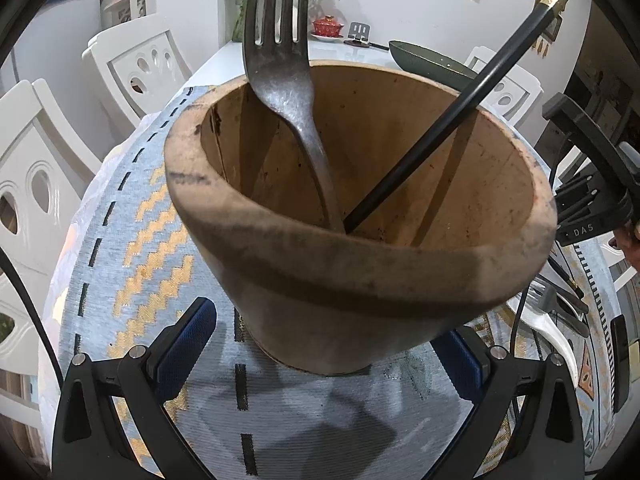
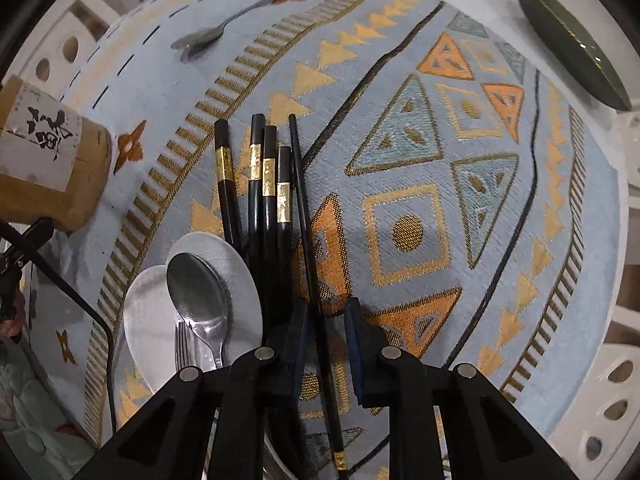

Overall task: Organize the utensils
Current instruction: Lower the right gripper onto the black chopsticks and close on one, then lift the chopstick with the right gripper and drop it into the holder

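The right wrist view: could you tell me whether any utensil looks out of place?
Yes: one spoon lies alone at the far edge of the tablecloth, apart from the chopsticks and spoon bunched together.

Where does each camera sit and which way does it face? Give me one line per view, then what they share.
Left wrist: on the left gripper, looking forward and down into the wooden holder, which has a fork and a chopstick in it; its own two fingers flank the holder.
Right wrist: on the right gripper, looking straight down at the tablecloth; its fingers straddle one loose chopstick.
Shared: the holder, the green pan and the tablecloth.
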Available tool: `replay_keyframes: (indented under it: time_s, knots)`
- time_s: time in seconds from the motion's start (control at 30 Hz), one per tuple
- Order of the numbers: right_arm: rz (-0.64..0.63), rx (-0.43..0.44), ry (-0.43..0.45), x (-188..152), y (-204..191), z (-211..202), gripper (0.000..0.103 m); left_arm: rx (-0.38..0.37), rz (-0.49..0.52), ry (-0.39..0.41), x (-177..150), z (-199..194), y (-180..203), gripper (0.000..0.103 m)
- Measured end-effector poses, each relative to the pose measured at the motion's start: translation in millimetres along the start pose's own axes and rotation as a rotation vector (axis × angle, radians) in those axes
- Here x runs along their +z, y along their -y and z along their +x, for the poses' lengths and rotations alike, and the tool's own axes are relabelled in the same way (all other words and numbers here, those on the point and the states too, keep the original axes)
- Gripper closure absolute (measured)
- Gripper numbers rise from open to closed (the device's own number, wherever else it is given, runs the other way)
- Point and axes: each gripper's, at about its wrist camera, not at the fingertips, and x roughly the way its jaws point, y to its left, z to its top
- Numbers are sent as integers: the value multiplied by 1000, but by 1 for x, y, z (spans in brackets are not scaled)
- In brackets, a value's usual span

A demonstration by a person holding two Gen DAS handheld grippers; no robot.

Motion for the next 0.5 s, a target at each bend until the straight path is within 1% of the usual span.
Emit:
replay_keyframes:
  time_s: [0.1, 0.13, 0.17, 0.2, 0.27, 0.3, 0.37, 0.4, 0.5]
  knots:
    - [74, -9, -18, 5, 3, -2, 86, -1, 0, 1, 1, 0, -1, 1]
    - [58, -38, 3, 4, -3, -4, 87, 0, 2, 2, 1, 0, -1, 1]
    - [31, -63, 31, 9, -9, -7, 91, 2, 3, 3, 1, -1, -1, 1]
    - [12, -93, 57, 7, -15, -9, 96, 4, 4, 5, 0, -1, 0, 1]
    - [21, -127, 80, 2, -21, -12, 98, 8, 8, 9, 0, -3, 1, 1]
    - [41, -137, 113, -1, -21, -19, 98, 10, 13, 11, -1, -4, 1, 1]
    - [70, -122, 192, -12, -18, -38, 98, 13, 20, 15, -1, -6, 2, 1]
    - [106, -121, 230, -18, -13, -52, 98, 15, 20, 17, -2, -7, 2, 1]
    - [191, -76, 337, -36, -1, -87, 98, 9, 9, 22, -1, -8, 0, 1]
